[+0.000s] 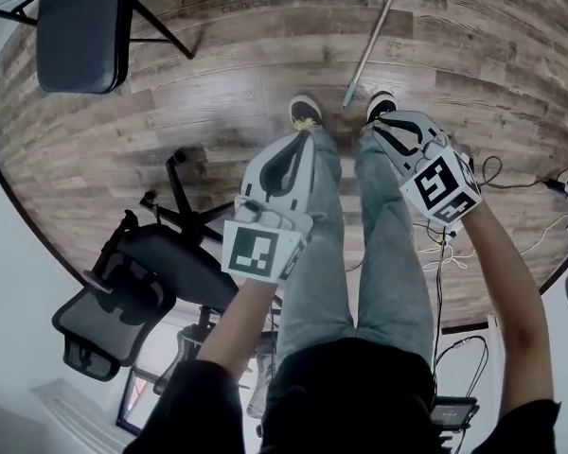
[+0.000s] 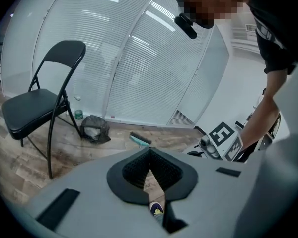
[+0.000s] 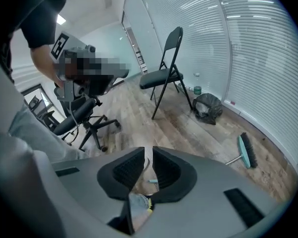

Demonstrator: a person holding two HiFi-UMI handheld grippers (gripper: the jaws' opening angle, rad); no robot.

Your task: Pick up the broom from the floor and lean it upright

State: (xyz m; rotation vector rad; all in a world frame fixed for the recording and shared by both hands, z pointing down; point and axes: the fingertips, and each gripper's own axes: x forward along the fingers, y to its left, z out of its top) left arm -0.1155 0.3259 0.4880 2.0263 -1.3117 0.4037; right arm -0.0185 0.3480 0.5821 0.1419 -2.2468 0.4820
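The broom lies flat on the wooden floor. Its thin handle [image 1: 374,38] runs from between my shoes away toward the top edge of the head view. The teal brush head with dark bristles [image 3: 247,151] rests near the blinds, also in the left gripper view as the brush head [image 2: 139,139]. My left gripper [image 1: 306,134] hangs over my left leg, its pads pressed together on nothing [image 2: 150,150]. My right gripper [image 1: 384,129] is above my right shoe, just right of the handle's near end, with a narrow empty gap between its pads [image 3: 148,150].
A black folding chair [image 1: 76,31] stands at the far left. An office chair [image 1: 142,272] is close behind me on the left. A dark bag [image 3: 207,108] and a small green container [image 2: 78,114] sit by the blinds. Cables [image 1: 511,183] trail on the floor at right.
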